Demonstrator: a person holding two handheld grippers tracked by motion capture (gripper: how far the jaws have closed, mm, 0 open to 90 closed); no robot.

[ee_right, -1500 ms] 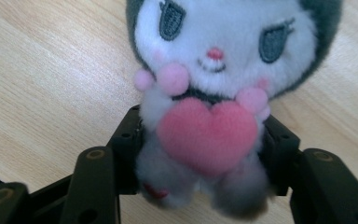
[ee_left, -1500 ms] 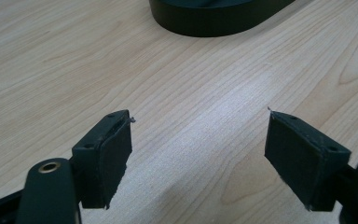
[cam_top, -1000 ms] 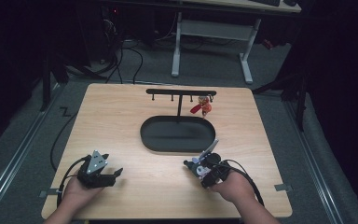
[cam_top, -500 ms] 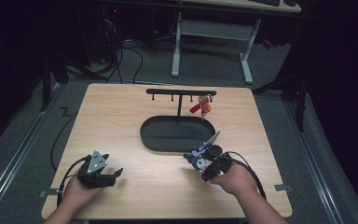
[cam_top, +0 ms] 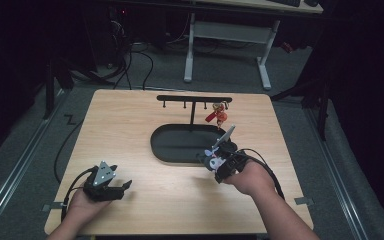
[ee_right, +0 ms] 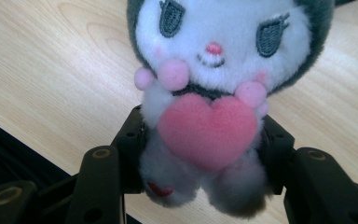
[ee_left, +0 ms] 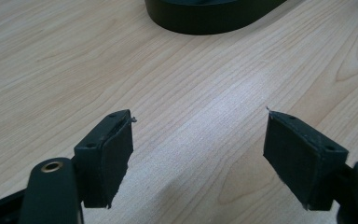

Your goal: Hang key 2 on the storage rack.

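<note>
A small plush toy (ee_right: 214, 84) with a white face, dark hood and a pink heart sits between the jaws of my right gripper (ee_right: 203, 149), which is shut on its lower body. In the high view the right gripper (cam_top: 215, 161) holds the plush toy (cam_top: 211, 162) just above the table at the near right rim of the black oval tray (cam_top: 175, 145). My left gripper (cam_top: 125, 186) rests at the table's front left, and in its own view the left gripper (ee_left: 198, 149) stands open over bare wood.
A black hook rack (cam_top: 194, 100) stands behind the tray, with a red keychain charm (cam_top: 218, 116) hanging from its right end. A white desk frame (cam_top: 227, 45) stands on the floor beyond the wooden table (cam_top: 130, 120).
My right gripper has risen and moved forward toward the tray's near right rim with the plush toy in it. The left gripper has stayed in place.
</note>
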